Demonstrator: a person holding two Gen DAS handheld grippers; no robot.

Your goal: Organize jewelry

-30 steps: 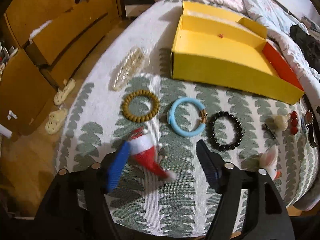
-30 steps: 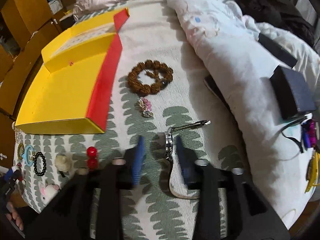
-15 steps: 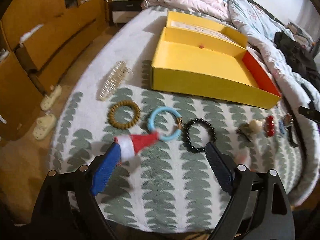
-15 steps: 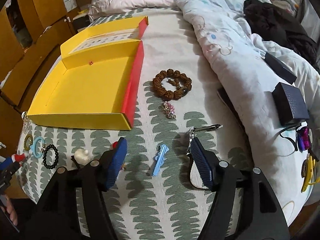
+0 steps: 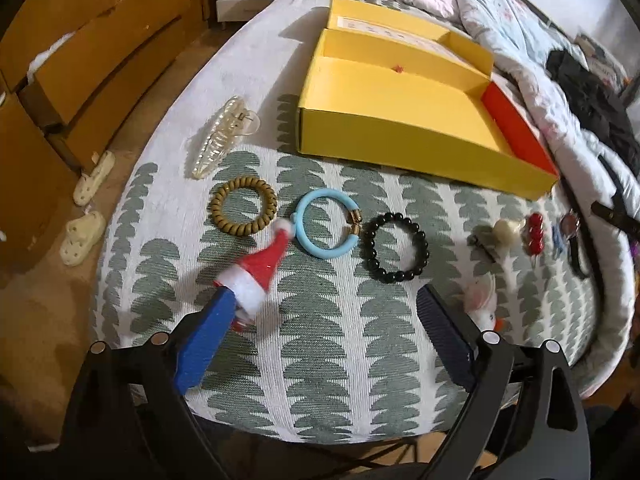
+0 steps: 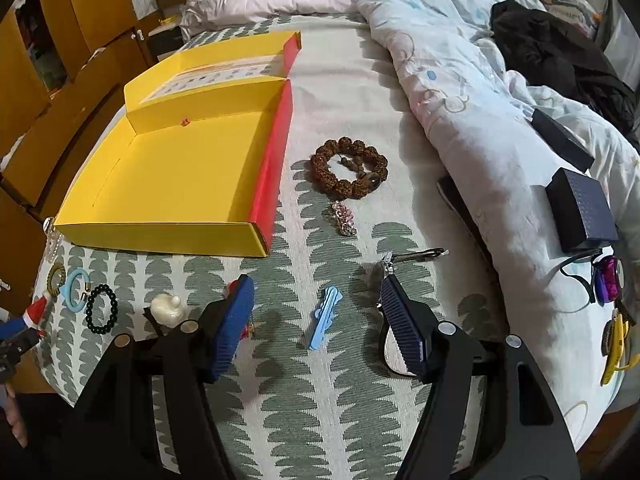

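Left gripper [image 5: 324, 320] hovering above the leaf-print bedspread [image 5: 320, 380], jaws opening, nothing between the pads; Santa-hat clip [image 5: 260, 268] lying against the left finger's tip. Beyond it, in a row just before the yellow box [image 5: 400, 120]: brown coil hair tie [image 5: 244, 211], blue bracelet [image 5: 326, 224], black bead bracelet [image 5: 398, 247]. Clear claw clip [image 5: 222, 138] left of the box. Right gripper [image 6: 316, 320] spread wide above the light blue hair clip [image 6: 325, 317], pads clear of it. Brown bead bracelet [image 6: 349, 167] right of the box.
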